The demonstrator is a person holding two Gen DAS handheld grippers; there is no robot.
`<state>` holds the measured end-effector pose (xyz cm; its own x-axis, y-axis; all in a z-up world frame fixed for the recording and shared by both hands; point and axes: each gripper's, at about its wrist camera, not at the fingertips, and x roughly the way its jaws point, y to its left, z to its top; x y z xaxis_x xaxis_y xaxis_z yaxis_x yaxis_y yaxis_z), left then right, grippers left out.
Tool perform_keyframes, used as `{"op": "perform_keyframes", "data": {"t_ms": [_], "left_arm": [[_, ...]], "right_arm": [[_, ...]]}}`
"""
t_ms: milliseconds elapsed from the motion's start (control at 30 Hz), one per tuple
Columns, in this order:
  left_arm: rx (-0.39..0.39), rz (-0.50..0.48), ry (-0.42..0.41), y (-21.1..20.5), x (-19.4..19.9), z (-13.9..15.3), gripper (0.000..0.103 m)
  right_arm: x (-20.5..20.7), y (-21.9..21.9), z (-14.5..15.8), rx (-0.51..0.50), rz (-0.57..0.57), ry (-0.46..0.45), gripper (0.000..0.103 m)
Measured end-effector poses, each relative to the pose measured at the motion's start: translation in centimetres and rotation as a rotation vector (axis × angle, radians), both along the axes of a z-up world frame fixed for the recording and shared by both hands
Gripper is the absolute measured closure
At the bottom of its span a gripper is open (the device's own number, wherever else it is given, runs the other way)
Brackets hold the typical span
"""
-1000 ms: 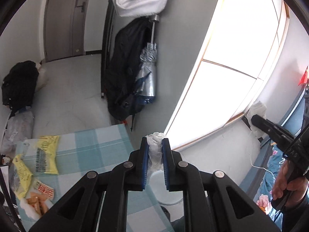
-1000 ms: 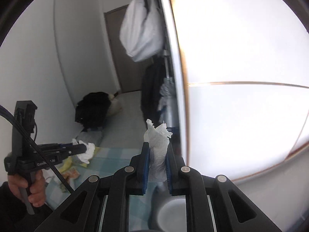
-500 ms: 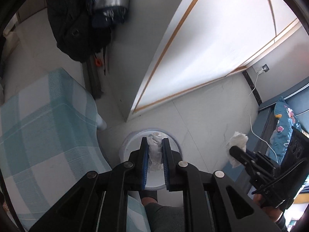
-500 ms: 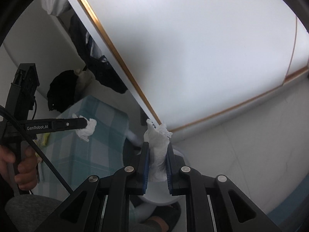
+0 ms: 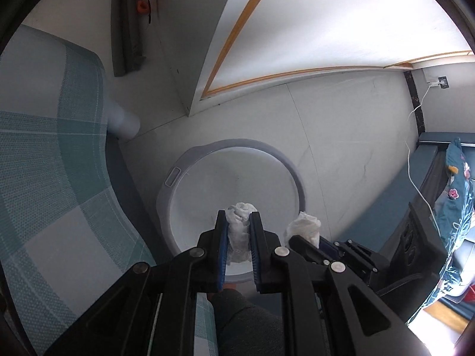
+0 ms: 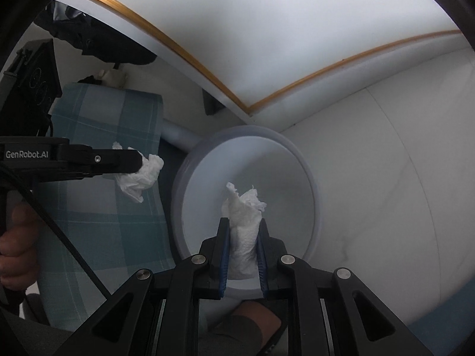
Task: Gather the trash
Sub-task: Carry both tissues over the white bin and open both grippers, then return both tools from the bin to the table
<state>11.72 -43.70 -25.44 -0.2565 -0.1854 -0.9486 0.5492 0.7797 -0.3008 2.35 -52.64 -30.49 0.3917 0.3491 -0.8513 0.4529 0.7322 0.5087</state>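
Note:
A round white bin stands on the floor beside the table, and nothing shows inside it. My left gripper points down over the bin's near side, shut on a crumpled white tissue. Just to its right in the left wrist view is my right gripper with its own tissue wad. In the right wrist view the right gripper is shut on a tall white tissue above the bin. The left gripper and its tissue hang left of the rim.
A table with a teal checked cloth and a white leg borders the bin on the left. A person's hand and knee are close. A bed with a floral cover and a white cable lie to the right.
Both grippers have tipped from facing the window and wall to pointing down at the bin and have dropped close to it. Each still grips its tissue.

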Motion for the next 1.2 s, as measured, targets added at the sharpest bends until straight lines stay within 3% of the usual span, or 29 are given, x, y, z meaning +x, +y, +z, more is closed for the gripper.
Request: {"op": "perform_keyframes", "data": {"t_ms": [200, 267, 300, 333, 400, 433, 767, 900, 1000, 1100, 1200], "left_arm": [[0.07, -0.016, 0.025, -1.8, 0.7, -2.1, 0.091], [0.079, -0.016, 0.039, -2.1, 0.7, -2.9, 0.089], [0.085, -0.017, 0.038, -2.4, 0.8, -3.0, 0.084], [0.103, -0.013, 0.024, -2.4, 0.8, -3.3, 0.071], [0.108, 0.008, 0.008, -2.1, 1.1, -3.3, 0.05], [0.095, 0.017, 0.001, -2.0, 1.2, -3.2, 0.045], [0.095, -0.036, -0.043, -1.9, 0.4, -0.9, 0.042], [0.11, -0.03, -0.116, -0.9, 0.2, 0.6, 0.042], [0.069, -0.008, -0.16, 0.1, 0.2, 2.8, 0.042], [0.021, 0.014, -0.283, 1.0, -0.6, 6.7, 0.042], [0.02, 0.02, -0.421, 1.1, -1.6, 10.7, 0.042]], "right_arm": [[-0.1, 0.1, -2.3, 0.038, 0.0, 0.041, 0.083], [0.3, 0.2, -2.9, 0.045, 0.0, 0.053, 0.068], [0.7, 0.1, -3.1, 0.047, -0.004, 0.056, 0.061], [0.7, 0.1, -3.2, 0.058, -0.009, 0.054, 0.051], [0.6, -0.1, -3.0, 0.064, -0.006, 0.043, 0.048], [0.5, -0.1, -3.0, 0.061, 0.001, 0.039, 0.048], [-4.4, -2.5, 0.3, -0.032, -0.048, 0.006, 0.04], [-5.0, -3.2, 1.8, -0.046, -0.078, -0.017, 0.04], [-5.3, -3.7, 3.9, -0.093, -0.107, -0.053, 0.04], [-5.7, -4.3, 7.5, -0.189, -0.141, -0.109, 0.04], [-6.1, -5.1, 12.3, -0.31, -0.175, -0.191, 0.039]]}}
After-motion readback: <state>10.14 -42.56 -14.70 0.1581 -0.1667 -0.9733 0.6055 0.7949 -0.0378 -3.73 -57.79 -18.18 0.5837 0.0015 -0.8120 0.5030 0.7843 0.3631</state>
